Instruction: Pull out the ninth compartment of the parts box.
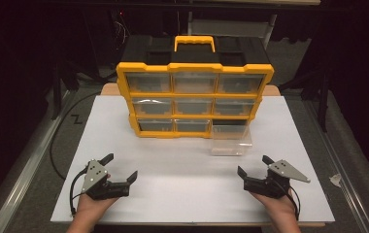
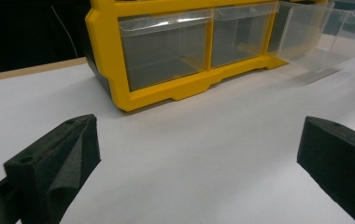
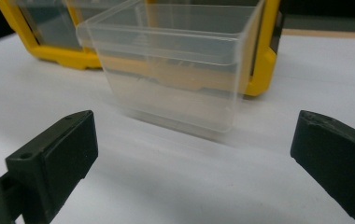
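A: Where's the drawer point(image 1: 231, 141)?
B: On the table point(image 1: 182, 160), at the cabinet's point(image 1: 194, 99) 5 o'clock.
A: Claws?
B: Left claw point(image 1: 123, 168) and right claw point(image 1: 253, 165) both spread, empty. Probably approach squarely and pinch 1 wall gently.

Bare surface point(image 1: 182, 179) in front of yellow organizer point(image 1: 194, 99), free to pass. Only obstacle: clear drawer point(image 1: 231, 141) pulled out at organizer's bottom-right slot, blocking approach there.

the organiser point(image 1: 194, 99) has a glossy yellow plastic frame, the drawer point(image 1: 231, 140) is clear smooth plastic, the table point(image 1: 182, 165) matt white, the jaw pads matt black foam.
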Tool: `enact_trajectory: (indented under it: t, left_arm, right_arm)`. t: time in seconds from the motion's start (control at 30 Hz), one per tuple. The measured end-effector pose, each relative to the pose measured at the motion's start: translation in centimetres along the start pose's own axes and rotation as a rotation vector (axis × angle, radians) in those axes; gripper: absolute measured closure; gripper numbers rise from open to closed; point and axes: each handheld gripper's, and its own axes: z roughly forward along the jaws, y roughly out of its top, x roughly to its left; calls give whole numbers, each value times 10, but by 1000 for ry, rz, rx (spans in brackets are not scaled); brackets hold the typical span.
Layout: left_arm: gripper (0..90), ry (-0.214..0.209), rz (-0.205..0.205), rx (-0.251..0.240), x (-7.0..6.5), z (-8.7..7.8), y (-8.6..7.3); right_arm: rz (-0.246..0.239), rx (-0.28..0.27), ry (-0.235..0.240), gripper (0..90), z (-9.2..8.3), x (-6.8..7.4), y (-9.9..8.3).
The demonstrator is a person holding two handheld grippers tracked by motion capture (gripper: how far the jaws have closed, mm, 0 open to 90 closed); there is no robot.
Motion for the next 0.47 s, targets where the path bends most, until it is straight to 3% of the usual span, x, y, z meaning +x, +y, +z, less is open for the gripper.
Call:
enact_trajectory:
  t: [0.07,0.17,0.47]
  left_arm:
    - [2,-5,-21,5,2,0,0]
    - [2,-2,-22,17,2,2,-1]
    - [2,0,-13,36,0,3,-1]
  right_arm:
    - [-39,3,-32,12,-1,-2,0]
    - [-91,-3,-56,12,-1,-2,0]
    - [-132,8,-54,12,4,4,-2]
